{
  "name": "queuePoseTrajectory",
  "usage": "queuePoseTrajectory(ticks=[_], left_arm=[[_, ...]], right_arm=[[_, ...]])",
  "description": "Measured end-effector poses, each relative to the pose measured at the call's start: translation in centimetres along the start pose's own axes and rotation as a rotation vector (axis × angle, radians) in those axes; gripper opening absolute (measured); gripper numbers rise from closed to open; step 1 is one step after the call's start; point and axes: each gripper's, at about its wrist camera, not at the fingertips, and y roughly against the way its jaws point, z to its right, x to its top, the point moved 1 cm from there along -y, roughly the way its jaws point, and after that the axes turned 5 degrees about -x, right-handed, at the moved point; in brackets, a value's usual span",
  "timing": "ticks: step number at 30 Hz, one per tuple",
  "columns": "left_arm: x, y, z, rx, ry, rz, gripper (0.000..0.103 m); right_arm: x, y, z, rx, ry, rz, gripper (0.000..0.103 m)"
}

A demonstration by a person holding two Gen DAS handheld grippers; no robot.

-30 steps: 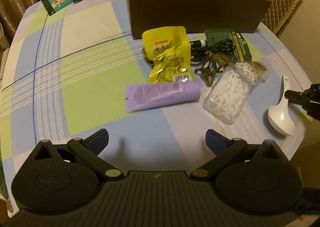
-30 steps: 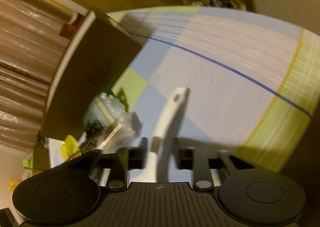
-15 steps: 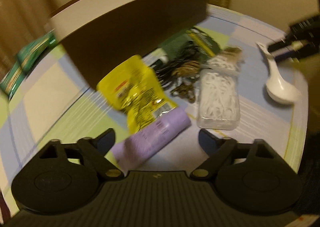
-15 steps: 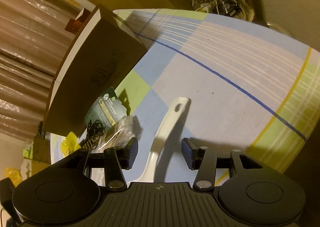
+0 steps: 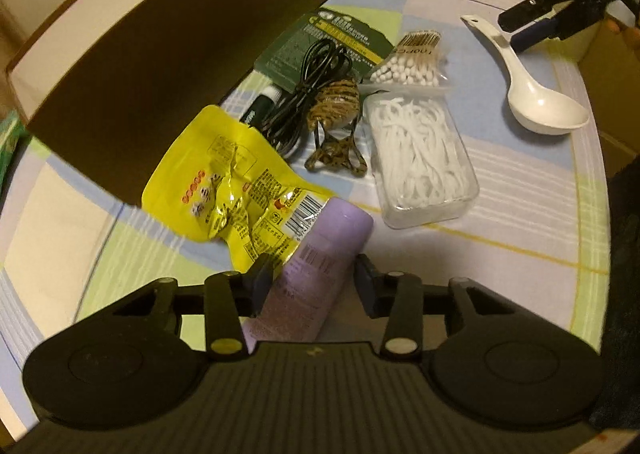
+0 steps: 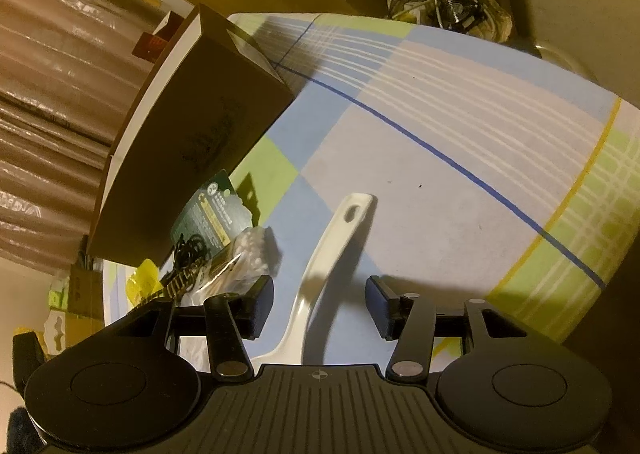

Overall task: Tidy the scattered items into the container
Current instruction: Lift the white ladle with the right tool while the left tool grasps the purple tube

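Left wrist view: the left gripper (image 5: 314,278) is closing around one lilac plastic tube (image 5: 316,270); its pads look not quite pressed on. Nearer the brown cardboard box (image 5: 180,65) lie one yellow foil snack packet (image 5: 228,193), one clear floss-pick tub (image 5: 420,169), one cotton-bud bag (image 5: 412,61) and one white ceramic spoon (image 5: 536,101) by the bench (image 5: 520,221) edge.

Right wrist view: the right gripper (image 6: 320,304) stands half open astride the spoon's handle (image 6: 332,254), pads clear; open bench cloth stretches right of the box (image 6: 200,141).

Glossy crinkled foil on yellow pouch (image 5: 224,189); clear hard plastic box (image 5: 420,165) beside it; smooth glazed white spoon (image 5: 536,101); matt brown cardboard box (image 5: 180,65) behind.
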Motion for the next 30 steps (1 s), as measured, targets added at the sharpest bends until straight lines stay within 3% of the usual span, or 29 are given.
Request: queuePoseTrajectory(ticks=[5, 8, 11, 13, 16, 19, 21, 22, 23, 30], left_arm=[[-0.6, 0.6, -0.4, 0.022, 0.315, -0.043, 0.034], [-1.7, 1.3, -0.6, -0.011, 0.508, -0.057, 0.032], [-2.3, 1.5, -0.5, -0.029, 0.640, -0.076, 0.032], [-2.2, 1.5, -0.2, -0.006, 0.658, -0.085, 0.032], [-1.6, 1.2, 0.4, 0.038, 0.621, -0.077, 0.039], [-1.2, 1.0, 0.9, 0.093, 0.585, -0.067, 0.040], [-1.1, 1.0, 1.0, 0.100, 0.593, -0.059, 0.037], [-1.2, 1.0, 1.0, 0.104, 0.599, -0.054, 0.028], [-1.2, 1.1, 1.1, 0.110, 0.598, -0.050, 0.026], [-2.6, 1.8, 1.5, 0.138, 0.690, -0.036, 0.026]], right_arm=[[-0.1, -0.1, -0.6, -0.015, 0.040, -0.004, 0.052], [-0.1, -0.2, -0.9, -0.023, 0.063, -0.007, 0.054], [-0.2, -0.3, -1.2, -0.027, 0.082, -0.010, 0.057], [-0.2, -0.4, -1.3, -0.030, 0.095, -0.011, 0.057], [-0.3, -0.4, -1.4, -0.036, 0.111, -0.015, 0.058], [-0.4, -0.3, -1.4, -0.038, 0.122, -0.019, 0.058], [-0.5, -0.2, -1.4, -0.037, 0.124, -0.023, 0.059], [-0.6, -0.2, -1.3, -0.035, 0.125, -0.025, 0.059], [-0.6, -0.2, -1.3, -0.031, 0.125, -0.028, 0.059], [-1.1, -0.9, -1.3, 0.058, 0.122, -0.048, 0.057]])
